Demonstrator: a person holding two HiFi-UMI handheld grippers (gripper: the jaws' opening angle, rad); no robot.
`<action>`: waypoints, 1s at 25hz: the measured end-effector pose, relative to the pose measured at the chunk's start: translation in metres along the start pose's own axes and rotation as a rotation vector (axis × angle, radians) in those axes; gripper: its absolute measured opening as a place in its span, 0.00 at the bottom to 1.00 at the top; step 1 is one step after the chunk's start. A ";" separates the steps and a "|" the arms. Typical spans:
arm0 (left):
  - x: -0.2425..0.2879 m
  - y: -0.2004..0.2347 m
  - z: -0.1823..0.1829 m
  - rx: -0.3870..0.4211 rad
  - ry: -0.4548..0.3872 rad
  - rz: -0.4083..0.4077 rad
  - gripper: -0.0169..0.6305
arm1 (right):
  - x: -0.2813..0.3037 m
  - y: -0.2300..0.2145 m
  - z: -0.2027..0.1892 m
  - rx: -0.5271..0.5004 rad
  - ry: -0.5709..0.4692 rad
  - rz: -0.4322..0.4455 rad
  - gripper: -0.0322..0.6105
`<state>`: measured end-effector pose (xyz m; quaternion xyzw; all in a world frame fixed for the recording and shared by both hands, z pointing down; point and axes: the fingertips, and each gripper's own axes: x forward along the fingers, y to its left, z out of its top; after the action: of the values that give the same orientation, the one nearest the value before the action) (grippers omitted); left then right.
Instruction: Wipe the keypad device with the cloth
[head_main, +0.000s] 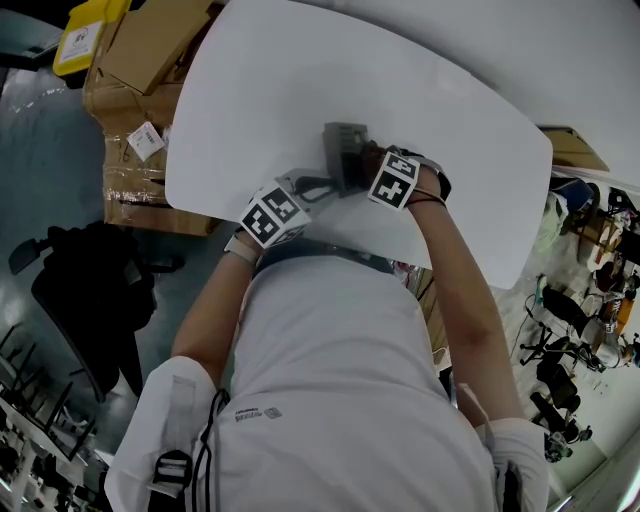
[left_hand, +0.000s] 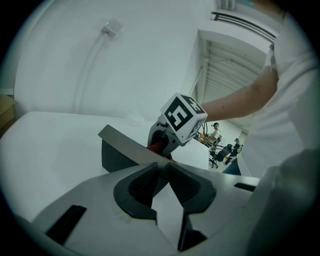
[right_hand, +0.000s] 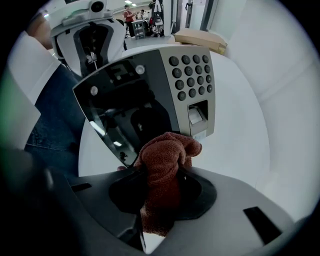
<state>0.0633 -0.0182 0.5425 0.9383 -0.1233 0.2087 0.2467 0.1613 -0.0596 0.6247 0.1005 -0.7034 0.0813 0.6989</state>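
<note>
The grey keypad device (head_main: 343, 150) stands on the white table (head_main: 300, 70). In the right gripper view its number keys (right_hand: 192, 77), dark glossy screen (right_hand: 125, 105) and fingerprint reader (right_hand: 196, 115) face the camera. My right gripper (right_hand: 162, 172) points down, shut on a bunched reddish-brown cloth (right_hand: 167, 155) that hangs just in front of the screen's lower edge. My left gripper (left_hand: 161, 172) reaches in from the left, and its pads (left_hand: 142, 182) pinch a corner of the device (left_hand: 117, 155). The right gripper's marker cube (left_hand: 182, 117) shows behind the device.
Cardboard boxes (head_main: 140, 60) and a yellow item (head_main: 85, 35) sit beyond the table's left edge. A black office chair (head_main: 90, 290) stands on the floor at the left. A flat cardboard box (right_hand: 197, 37) lies behind the device.
</note>
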 end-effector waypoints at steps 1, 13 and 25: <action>0.000 0.000 0.000 0.004 -0.003 0.001 0.14 | 0.000 -0.001 -0.002 0.009 -0.011 -0.009 0.22; 0.000 0.000 0.001 0.009 -0.001 0.003 0.14 | -0.058 -0.005 0.060 -0.076 -0.161 -0.099 0.22; 0.001 -0.001 0.002 0.014 -0.010 0.004 0.14 | -0.078 -0.004 0.089 -0.203 -0.132 -0.121 0.22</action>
<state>0.0653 -0.0182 0.5409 0.9408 -0.1249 0.2055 0.2390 0.0767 -0.0841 0.5458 0.0764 -0.7452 -0.0394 0.6613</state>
